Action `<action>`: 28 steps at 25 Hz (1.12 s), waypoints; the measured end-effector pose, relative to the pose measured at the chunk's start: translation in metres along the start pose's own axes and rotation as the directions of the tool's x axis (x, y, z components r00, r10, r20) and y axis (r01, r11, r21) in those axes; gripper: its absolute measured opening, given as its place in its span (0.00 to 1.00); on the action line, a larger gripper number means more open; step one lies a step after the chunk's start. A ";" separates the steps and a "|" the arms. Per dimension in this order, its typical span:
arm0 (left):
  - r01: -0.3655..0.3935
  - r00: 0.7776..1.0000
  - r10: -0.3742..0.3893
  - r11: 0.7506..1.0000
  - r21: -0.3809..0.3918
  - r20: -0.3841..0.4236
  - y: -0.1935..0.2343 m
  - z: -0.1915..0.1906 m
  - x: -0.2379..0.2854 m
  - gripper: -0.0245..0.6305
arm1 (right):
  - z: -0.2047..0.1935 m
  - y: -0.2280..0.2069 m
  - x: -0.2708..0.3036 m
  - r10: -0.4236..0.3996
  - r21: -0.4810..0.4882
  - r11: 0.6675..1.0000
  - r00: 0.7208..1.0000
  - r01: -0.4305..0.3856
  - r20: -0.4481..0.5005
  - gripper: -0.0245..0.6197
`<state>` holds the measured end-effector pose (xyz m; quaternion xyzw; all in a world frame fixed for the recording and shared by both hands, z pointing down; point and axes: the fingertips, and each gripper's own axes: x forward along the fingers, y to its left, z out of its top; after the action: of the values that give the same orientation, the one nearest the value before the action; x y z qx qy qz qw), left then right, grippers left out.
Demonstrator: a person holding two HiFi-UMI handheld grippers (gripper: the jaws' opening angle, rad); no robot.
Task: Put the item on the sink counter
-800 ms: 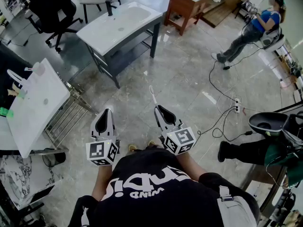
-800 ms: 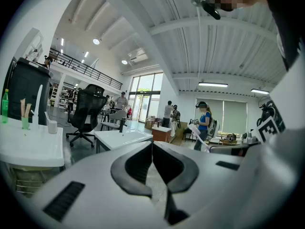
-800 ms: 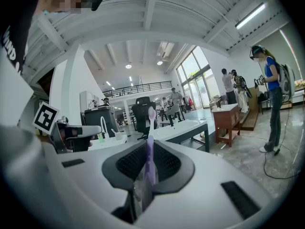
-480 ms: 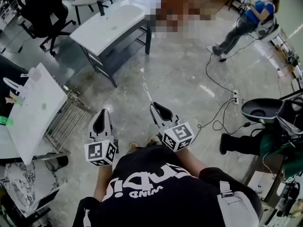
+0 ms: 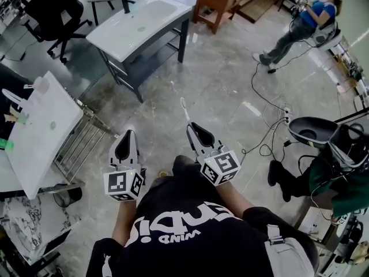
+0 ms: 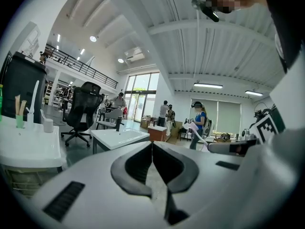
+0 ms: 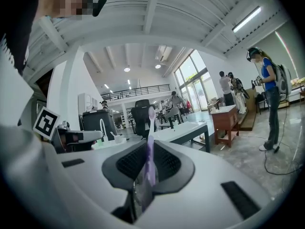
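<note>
Toothbrush (image 7: 149, 149) clamped in R gripper (image 5: 191, 127), long axis fwd along jaws, tip ahead; L gripper (image 5: 127, 134) closed.

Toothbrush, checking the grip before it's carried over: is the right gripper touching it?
Touching. The right gripper view shows the right gripper shut on the toothbrush handle, no gap.

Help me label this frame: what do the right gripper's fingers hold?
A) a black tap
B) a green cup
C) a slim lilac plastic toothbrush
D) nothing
C: a slim lilac plastic toothbrush stands pinched between the fingers of the right gripper.
</note>
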<state>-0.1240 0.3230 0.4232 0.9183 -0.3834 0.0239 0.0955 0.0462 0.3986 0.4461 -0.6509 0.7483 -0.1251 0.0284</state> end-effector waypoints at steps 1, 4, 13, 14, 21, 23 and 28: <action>-0.001 1.000 0.001 1.000 0.000 -0.001 0.002 -0.001 -0.001 0.07 | -0.001 0.001 0.000 -0.004 0.002 1.000 1.000 0.004 -0.001 0.13; -0.009 1.000 0.009 1.000 -0.005 0.001 0.010 -0.001 -0.006 0.07 | -0.002 0.005 0.003 -0.003 0.001 1.000 1.000 0.003 -0.003 0.13; -0.024 1.000 0.024 1.000 0.003 0.018 0.034 0.005 0.002 0.07 | 0.003 0.017 0.040 0.036 -0.001 0.999 0.999 -0.036 0.007 0.13; -0.025 1.000 0.025 1.000 0.004 0.020 0.037 0.007 0.004 0.07 | 0.005 0.017 0.045 0.040 -0.002 0.999 0.999 -0.040 0.011 0.13; -0.023 0.999 0.023 1.000 0.007 0.022 0.049 0.008 0.025 0.07 | 0.004 0.012 0.071 0.055 0.000 0.998 0.998 -0.055 0.010 0.13; -0.025 1.000 0.024 1.000 0.005 0.016 0.054 0.008 0.034 0.07 | 0.004 0.008 0.080 0.058 0.004 0.998 0.998 -0.058 0.004 0.13; -0.032 0.999 0.032 0.999 -0.008 0.011 0.067 0.014 0.060 0.07 | 0.011 -0.005 0.108 0.067 0.001 0.998 0.998 -0.067 -0.016 0.13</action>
<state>-0.1296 0.2325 0.4266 0.9118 -0.3987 0.0189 0.0965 0.0367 0.2907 0.4492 -0.6246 0.7697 -0.1293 0.0268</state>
